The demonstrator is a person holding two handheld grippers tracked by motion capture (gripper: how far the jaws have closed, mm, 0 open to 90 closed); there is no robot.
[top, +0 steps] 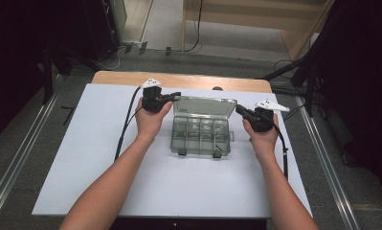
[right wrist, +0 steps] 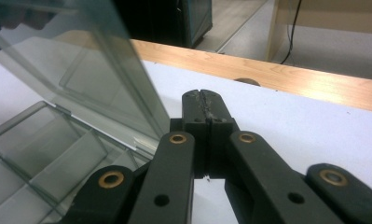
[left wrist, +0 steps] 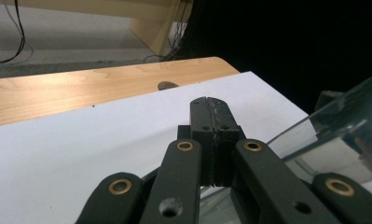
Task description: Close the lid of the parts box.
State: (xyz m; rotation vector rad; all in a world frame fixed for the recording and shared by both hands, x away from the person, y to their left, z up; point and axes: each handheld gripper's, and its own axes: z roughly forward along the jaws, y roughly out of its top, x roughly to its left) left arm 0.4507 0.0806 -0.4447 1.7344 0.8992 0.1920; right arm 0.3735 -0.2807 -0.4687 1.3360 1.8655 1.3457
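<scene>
A clear plastic compartment box (top: 200, 135) sits in the middle of the white mat, its lid (top: 205, 106) raised toward the far side. My left gripper (top: 177, 95) is at the lid's upper left corner, jaws pressed together with nothing between them (left wrist: 210, 105); the lid's edge (left wrist: 342, 116) shows to its right. My right gripper (top: 238, 109) is beside the lid's right edge, also shut and empty (right wrist: 203, 100), with the lid (right wrist: 81, 70) and the box's empty compartments (right wrist: 39, 149) to its left.
The white mat (top: 83, 158) covers a wooden table (top: 188, 79), whose bare strip with a dark hole (top: 217, 88) runs along the far edge. Cables (top: 126, 124) trail from both grippers. Dark stands and floor rails flank the table.
</scene>
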